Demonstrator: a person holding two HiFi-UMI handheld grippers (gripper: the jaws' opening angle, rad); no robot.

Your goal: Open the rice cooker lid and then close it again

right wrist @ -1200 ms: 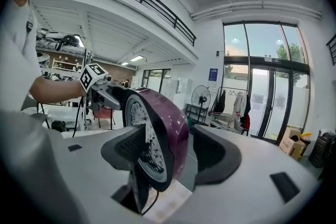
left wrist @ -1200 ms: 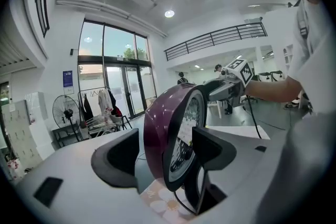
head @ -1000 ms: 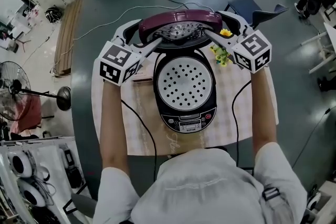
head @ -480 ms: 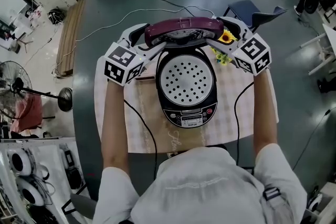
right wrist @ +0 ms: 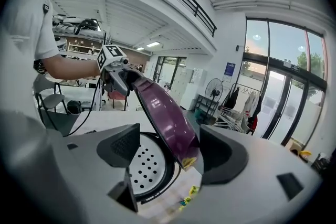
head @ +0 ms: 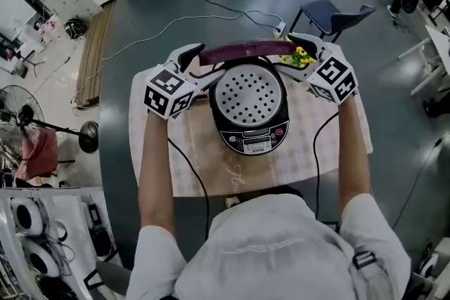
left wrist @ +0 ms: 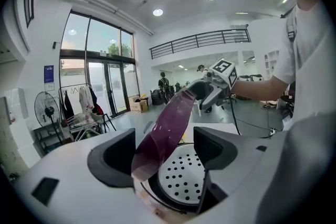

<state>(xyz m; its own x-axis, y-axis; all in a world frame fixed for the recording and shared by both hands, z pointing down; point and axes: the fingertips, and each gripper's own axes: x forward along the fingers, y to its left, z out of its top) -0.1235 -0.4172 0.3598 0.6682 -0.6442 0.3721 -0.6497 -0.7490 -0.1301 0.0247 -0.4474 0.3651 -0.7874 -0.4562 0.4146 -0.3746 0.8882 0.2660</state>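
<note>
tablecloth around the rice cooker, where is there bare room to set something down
The widest bare tablecloth lies between the control panel of the rice cooker and the person's shirt. Narrow strips flank the cooker, each crossed by a black cable. Behind the cooker it is crowded: the raised lid and yellow flowers.

The black rice cooker point(head: 253, 140) stands on a checked cloth point(head: 211, 172), open, showing a white perforated inner plate point(head: 249, 95). Its purple lid point(head: 246, 50) is raised steeply at the back.
</note>
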